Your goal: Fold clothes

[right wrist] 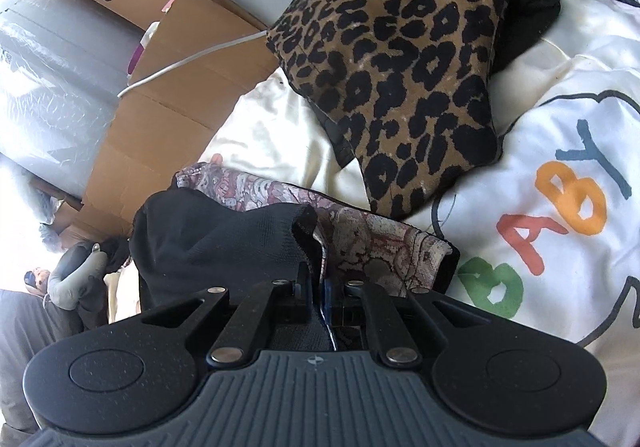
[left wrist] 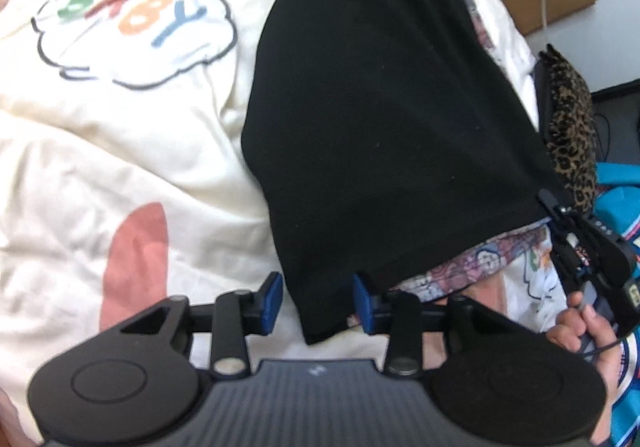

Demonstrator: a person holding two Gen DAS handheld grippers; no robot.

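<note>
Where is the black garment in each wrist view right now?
Left wrist: black garment fills the centre, its near corner between the open left gripper fingers.
Right wrist: bunched at lower centre-left, pinched by the shut right gripper.
Shared landmark: the BABY print on the cream bedding.

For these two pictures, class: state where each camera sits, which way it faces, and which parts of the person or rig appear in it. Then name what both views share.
Left wrist: sits on the left gripper, jaws open around the black garment corner, facing along it over the cream bedding; the right gripper and a hand show.
Right wrist: sits on the right gripper, shut on the black garment, facing the leopard-print cushion and cardboard box.
Shared: garment, cushion, BABY print.
</note>
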